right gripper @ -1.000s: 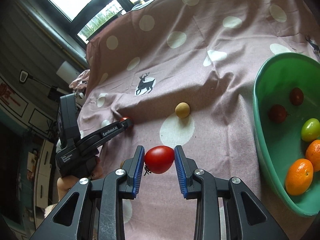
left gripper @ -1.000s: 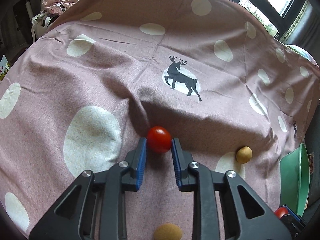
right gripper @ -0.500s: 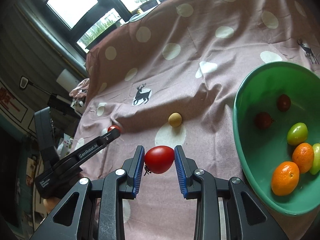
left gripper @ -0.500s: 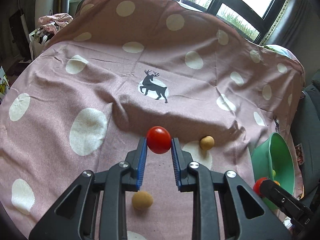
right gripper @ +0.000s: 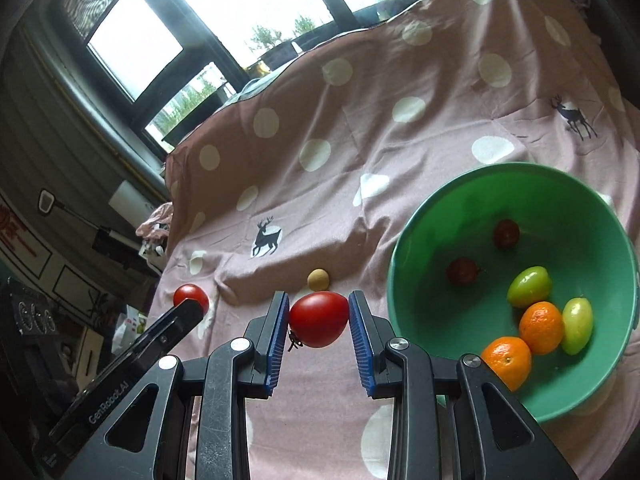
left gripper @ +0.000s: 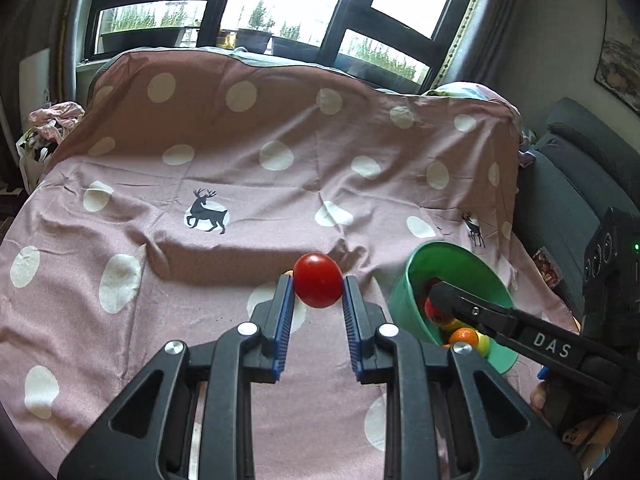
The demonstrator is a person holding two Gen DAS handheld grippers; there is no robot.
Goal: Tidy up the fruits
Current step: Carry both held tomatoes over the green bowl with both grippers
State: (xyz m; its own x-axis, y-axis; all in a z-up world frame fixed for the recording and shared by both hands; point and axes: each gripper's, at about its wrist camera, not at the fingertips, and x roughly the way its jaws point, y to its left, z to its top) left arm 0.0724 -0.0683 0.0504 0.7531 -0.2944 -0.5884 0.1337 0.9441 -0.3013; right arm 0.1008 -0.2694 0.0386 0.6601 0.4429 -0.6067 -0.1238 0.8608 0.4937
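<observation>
My left gripper (left gripper: 318, 282) is shut on a red tomato (left gripper: 318, 292) and holds it above the pink dotted cloth (left gripper: 224, 288). The right gripper (right gripper: 319, 304) is shut on a second red tomato (right gripper: 319, 319), just left of the green bowl (right gripper: 400, 248). In the left wrist view the right gripper (left gripper: 434, 300) reaches over the bowl's (left gripper: 440, 250) near rim. The right wrist view shows the left gripper (right gripper: 188, 308) at lower left with its tomato (right gripper: 191, 296). A small tan fruit (right gripper: 318, 279) lies on the cloth between them. The bowl holds several fruits: oranges, green ones and dark red ones.
The cloth (right gripper: 360, 152) drapes up over a raised back below the windows (left gripper: 280, 4). A grey sofa (left gripper: 580, 184) stands to the right of the bowl. A heap of clothing (left gripper: 56, 116) lies off the cloth's left edge.
Both grippers have risen off the cloth with their tomatoes. The left one has swung right, bringing the bowl and right gripper into its view. A second tan fruit has dropped out of sight.
</observation>
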